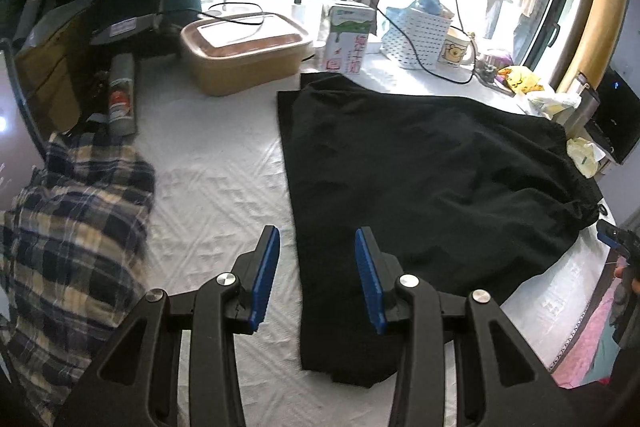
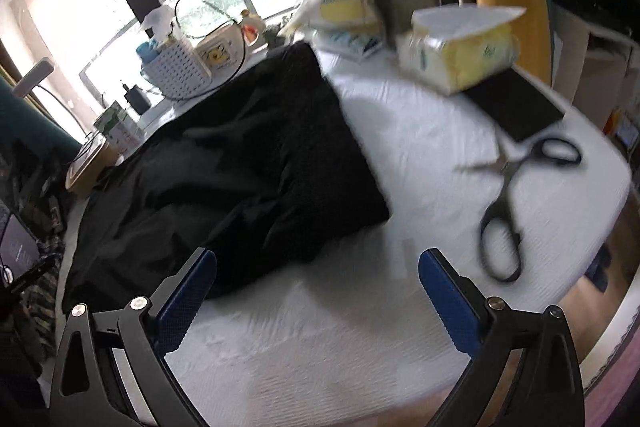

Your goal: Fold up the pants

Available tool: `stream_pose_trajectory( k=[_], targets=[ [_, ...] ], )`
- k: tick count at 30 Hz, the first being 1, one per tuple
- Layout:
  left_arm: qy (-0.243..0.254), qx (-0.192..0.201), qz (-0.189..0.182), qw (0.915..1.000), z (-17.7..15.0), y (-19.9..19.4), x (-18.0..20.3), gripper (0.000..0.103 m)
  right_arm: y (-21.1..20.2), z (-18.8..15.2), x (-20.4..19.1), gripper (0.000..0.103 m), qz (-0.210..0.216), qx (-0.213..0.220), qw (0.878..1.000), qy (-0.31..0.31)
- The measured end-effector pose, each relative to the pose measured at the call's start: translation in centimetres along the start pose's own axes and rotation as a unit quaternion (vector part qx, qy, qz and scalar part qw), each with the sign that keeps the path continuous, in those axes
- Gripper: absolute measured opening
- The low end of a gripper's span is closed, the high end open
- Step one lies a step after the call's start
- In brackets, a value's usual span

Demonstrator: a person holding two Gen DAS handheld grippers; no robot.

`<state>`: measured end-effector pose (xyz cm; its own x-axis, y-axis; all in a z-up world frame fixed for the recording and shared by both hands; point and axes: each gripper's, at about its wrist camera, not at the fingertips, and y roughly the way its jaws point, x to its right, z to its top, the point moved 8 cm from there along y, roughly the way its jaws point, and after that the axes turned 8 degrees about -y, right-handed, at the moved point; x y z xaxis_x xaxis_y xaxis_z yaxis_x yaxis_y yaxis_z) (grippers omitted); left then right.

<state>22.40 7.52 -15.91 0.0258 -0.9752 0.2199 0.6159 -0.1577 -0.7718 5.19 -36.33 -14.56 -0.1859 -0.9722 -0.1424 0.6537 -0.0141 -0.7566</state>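
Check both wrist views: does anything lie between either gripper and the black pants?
Nothing visible does. The left gripper hangs over the black pants, and the open right gripper has only bare white cover before them.

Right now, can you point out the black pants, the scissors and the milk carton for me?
black pants (image 1: 420, 167): left wrist view, middle of the folded fabric.
scissors (image 2: 506, 203): right wrist view, shank just below the pivot.
milk carton (image 1: 347, 45): left wrist view, printed front face.
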Motion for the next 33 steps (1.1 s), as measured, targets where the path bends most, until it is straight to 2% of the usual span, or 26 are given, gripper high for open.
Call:
stream_pose_trajectory(
  k=[6,12,18,26,33],
  targets=[
    [-0.018,-0.001,0.007,0.9998,-0.7,-0.2,-1.8,0.039,1.5,0.6,-2.0,0.102,0.022,-0.005,1.0,-0.015],
    [-0.045,-0.007,0.025,0.9986,-1.3,-0.2,-3.7,0.039,3.1,2.3,-1.8,0.101,0.052,0.003,0.999,0.015],
    [-0.044,-0.008,0.043,0.9981,-1.2,-0.1,-3.8,0.039,3.8,3.9,-1.1,0.102,0.077,0.018,0.996,0.044],
    [-0.042,-0.008,0.045,0.998,-0.4,0.4,-3.0,0.039,5.4,6.6,0.0,0.102,0.119,0.034,0.989,0.086],
    [-0.041,-0.004,0.048,0.998,0.4,0.5,-2.7,0.039,6.7,8.6,0.0,0.101,0.134,0.035,0.986,0.097]
  ],
)
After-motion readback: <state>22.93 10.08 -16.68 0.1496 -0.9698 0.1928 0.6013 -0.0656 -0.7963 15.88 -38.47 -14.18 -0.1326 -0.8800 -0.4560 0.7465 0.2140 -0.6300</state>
